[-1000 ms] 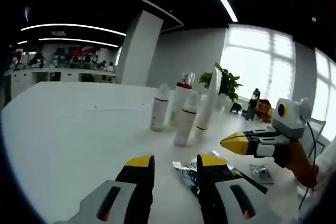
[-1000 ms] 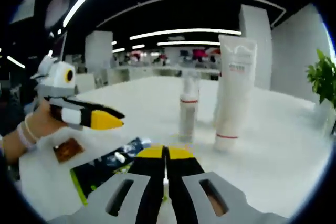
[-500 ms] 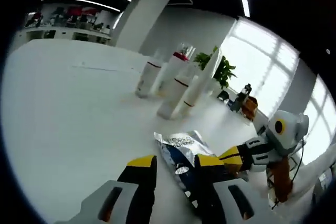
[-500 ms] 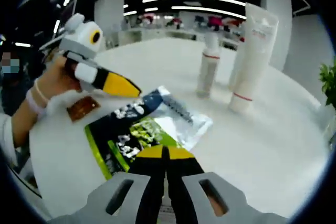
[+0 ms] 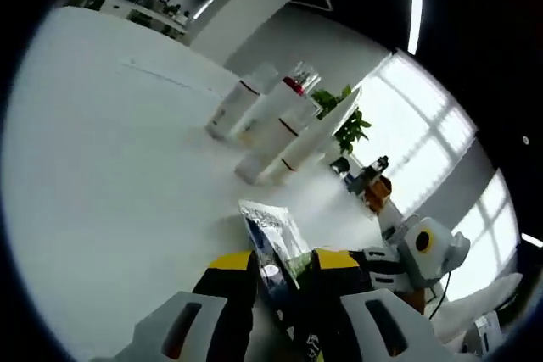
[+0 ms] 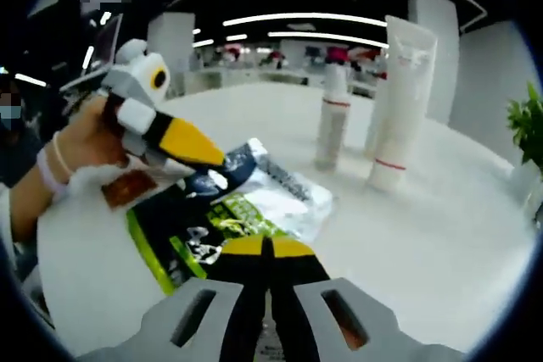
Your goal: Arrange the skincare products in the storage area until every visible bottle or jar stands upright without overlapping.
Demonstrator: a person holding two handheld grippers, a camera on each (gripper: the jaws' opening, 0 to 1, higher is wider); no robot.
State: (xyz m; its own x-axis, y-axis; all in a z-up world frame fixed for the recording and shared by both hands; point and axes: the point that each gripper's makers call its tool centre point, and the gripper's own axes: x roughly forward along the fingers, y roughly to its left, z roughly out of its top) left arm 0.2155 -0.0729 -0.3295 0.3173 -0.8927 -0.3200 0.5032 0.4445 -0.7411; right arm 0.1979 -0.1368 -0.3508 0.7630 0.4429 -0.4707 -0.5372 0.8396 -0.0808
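Several white skincare bottles (image 5: pixel 270 118) with red bands stand upright in a close group on the white table (image 5: pixel 102 167), with a tall white tube (image 5: pixel 327 129) beside them. The right gripper view shows one slim bottle (image 6: pixel 332 129) and the tube (image 6: pixel 400 103). A silver, blue and green sachet (image 5: pixel 270 236) lies between the jaws of my open left gripper (image 5: pixel 282 262). My right gripper (image 6: pixel 267 247) is shut, and the sachet (image 6: pixel 216 231) reaches its tips. I cannot tell whether it is pinched. The left gripper (image 6: pixel 182 143) touches the sachet's far corner. The right gripper (image 5: pixel 373 260) sits just right of my left jaws.
A small brown packet (image 6: pixel 127 188) lies under the hand holding the left gripper. A potted plant (image 5: pixel 348 129) and a dark bottle (image 5: pixel 373 171) stand beyond the table's far side. The table's edge (image 6: pixel 76 294) curves close at the lower left.
Both grippers have closed in on the sachet, and the left jaws now straddle it. The left gripper's tip has come onto the sachet's corner. The bottles have not moved.
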